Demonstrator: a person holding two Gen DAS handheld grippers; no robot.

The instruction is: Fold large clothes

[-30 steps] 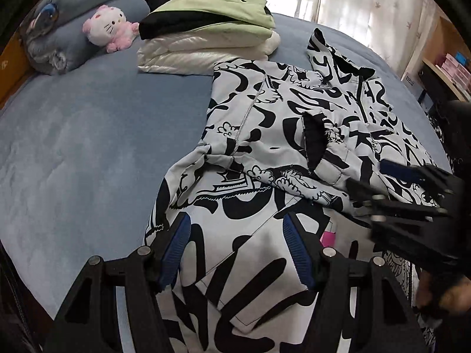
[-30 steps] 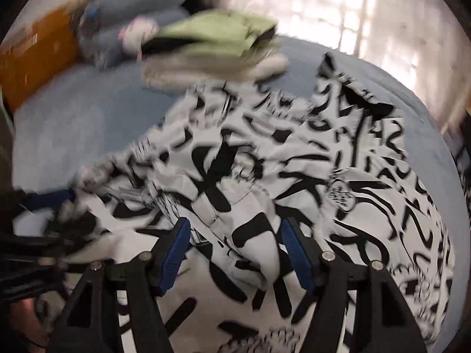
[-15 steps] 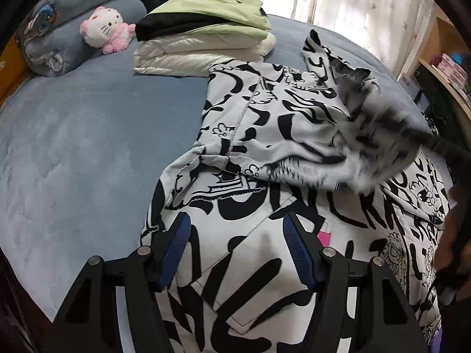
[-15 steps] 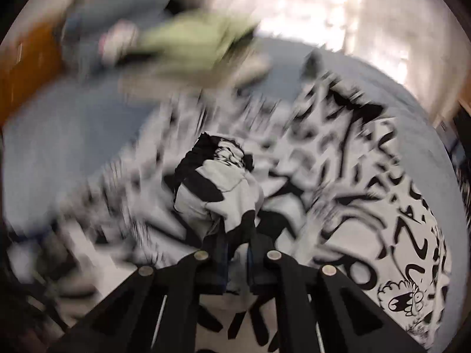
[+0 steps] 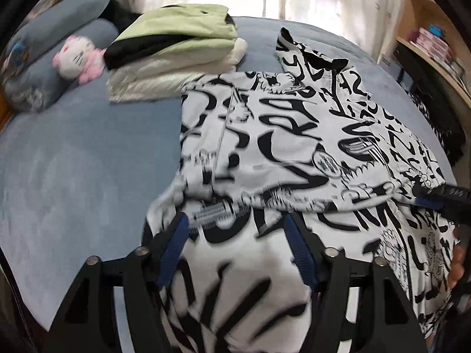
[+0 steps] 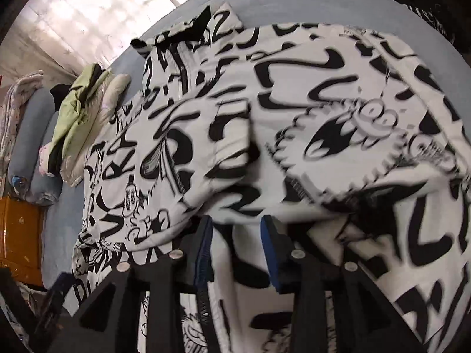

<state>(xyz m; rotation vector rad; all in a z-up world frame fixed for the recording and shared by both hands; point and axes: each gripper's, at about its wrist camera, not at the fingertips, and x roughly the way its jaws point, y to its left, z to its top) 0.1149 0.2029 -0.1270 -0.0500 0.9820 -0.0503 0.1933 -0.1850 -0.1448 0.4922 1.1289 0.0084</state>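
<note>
Opening at this moment, the jaws of the right gripper [image 6: 237,245] are parted over the sleeve end of the black-and-white printed jacket [image 5: 288,135], and the blue pads no longer press on the cloth, which lies just ahead of them. The sleeve is laid across the jacket's body, so this fold is judged nearly placed. If the gripper is drawn back while cloth is caught on a pad, the sleeve could be dragged off its fold. The left gripper [image 5: 235,247] is held wide and is opening further above the jacket's near hem, with nothing gripped; a careless descent could bunch the hem. The jacket is spread on the blue bed [image 5: 73,158]. Farther off, the stack of folded clothes [image 5: 176,56] is touched by the jacket's far edge and could be nudged by any hard pull.
</note>
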